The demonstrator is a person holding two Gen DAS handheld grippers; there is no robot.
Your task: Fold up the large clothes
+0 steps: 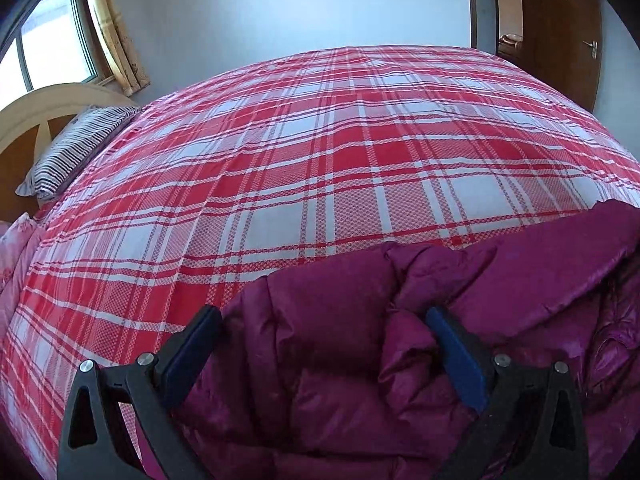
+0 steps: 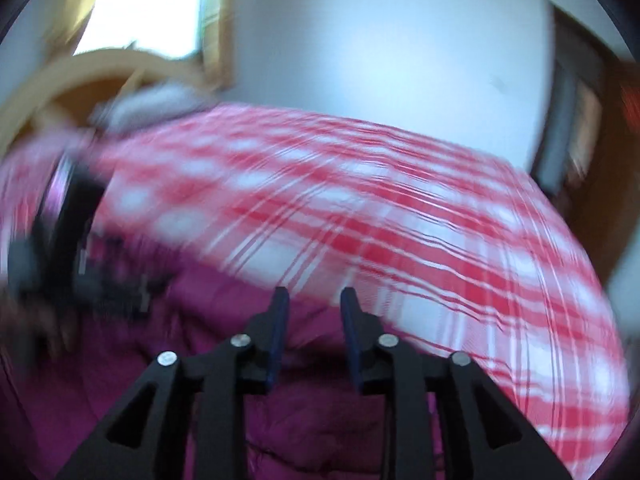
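Magenta puffer jacket (image 1: 340, 360) is lying bunched at the near edge of the bed, spreading rightward across the plaid sheet (image 1: 320, 152). Left gripper (image 1: 324, 324) is sitting directly over it with jaws spread wide — a quilted fold of the jacket is bulging up between the two blue pads, but neither pad is pressing on it. Right gripper (image 2: 314, 304) is hovering over the same jacket (image 2: 312, 420) near its far edge; its jaws are parted by a narrow gap, nothing between them. The right wrist view is motion-blurred, so fine detail there is unreadable. At its left margin a dark shape is showing over the jacket — probably the other gripper, cannot confirm.

Beyond the jacket, the red-and-white plaid sheet is covering the rest of the mattress, lying mostly smooth. At far left a striped pillow (image 1: 76, 144) is resting against a curved wooden headboard (image 1: 36, 116). Behind: window (image 1: 52, 44) with yellow curtain (image 1: 112, 32), pale wall, brown door (image 1: 560, 40) at right.
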